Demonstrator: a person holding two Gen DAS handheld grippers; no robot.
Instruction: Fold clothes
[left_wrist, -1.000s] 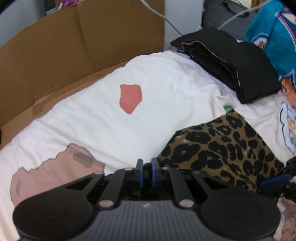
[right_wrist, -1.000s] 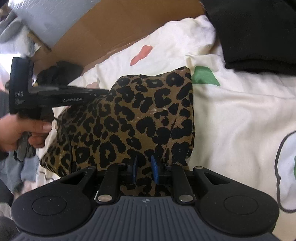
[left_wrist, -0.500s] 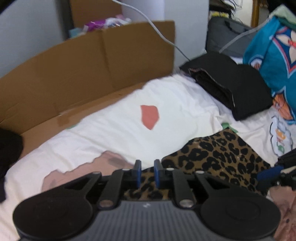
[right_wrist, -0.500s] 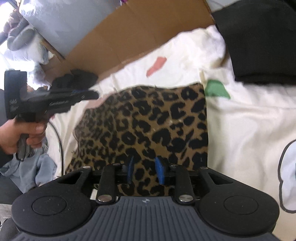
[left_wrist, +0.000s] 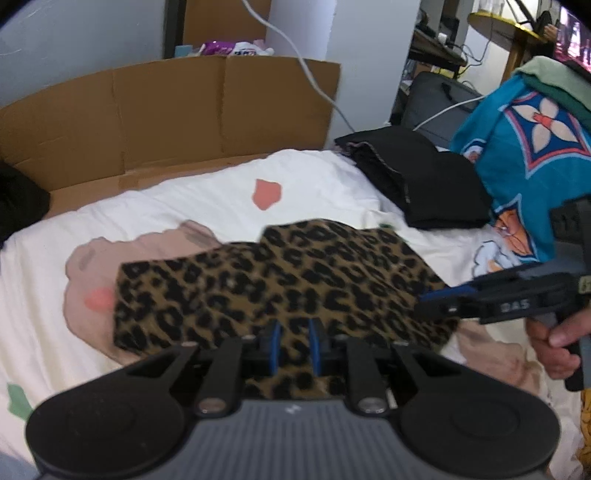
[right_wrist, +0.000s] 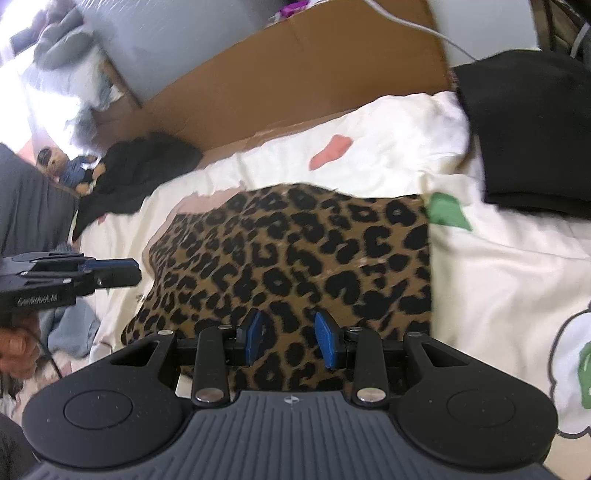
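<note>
The left gripper and right gripper are both hanging spread and empty over the folded leopard-print garment lying on the white sheet.

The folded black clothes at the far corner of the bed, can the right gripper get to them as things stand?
Probably yes. The right gripper is open with nothing between its pads, and only the flat leopard print garment and bare white sheet lie between it and the folded black clothes. Nothing upright blocks the way.

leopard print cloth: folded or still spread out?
Folded. The leopard print cloth lies flat on the white bedsheet as a compact block with straight edges and square corners; the layers inside cannot be seen.
</note>
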